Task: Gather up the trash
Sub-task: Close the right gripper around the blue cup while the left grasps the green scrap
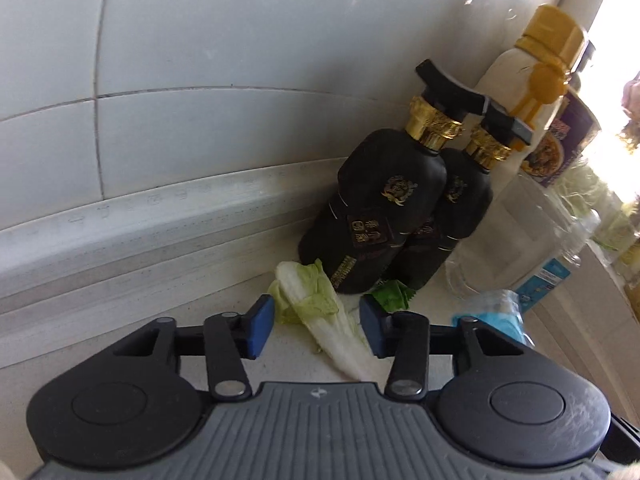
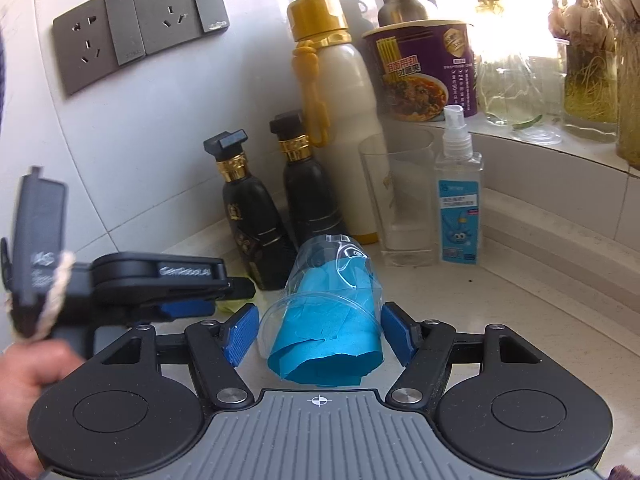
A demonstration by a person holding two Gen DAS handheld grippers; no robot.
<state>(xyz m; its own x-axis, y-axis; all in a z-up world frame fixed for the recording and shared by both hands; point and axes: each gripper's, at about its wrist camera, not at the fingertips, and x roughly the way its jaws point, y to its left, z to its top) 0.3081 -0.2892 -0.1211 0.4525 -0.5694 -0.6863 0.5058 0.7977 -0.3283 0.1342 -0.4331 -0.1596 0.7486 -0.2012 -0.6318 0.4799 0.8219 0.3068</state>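
Daylight glares from the upper right; fisheye bends edges; slight blur throughout.

Taking the pair of pump bottles point(image 2: 276, 216) by the wall as landmark: a cabbage leaf point(image 1: 320, 312) lies on the counter point(image 2: 500, 320) just before them, between the pads of the left gripper point(image 1: 318, 326). To their right, a tipped plastic cup point(image 2: 324, 320) stuffed with paper lies between the pads of the right gripper point(image 2: 320, 334). Behind and right of the bottles stands a capped flask point(image 2: 340, 120); further right, a glass point(image 2: 400, 200), then a spray bottle point(image 2: 458, 192). On the sill behind these sits an instant noodle cup point(image 2: 424, 68).
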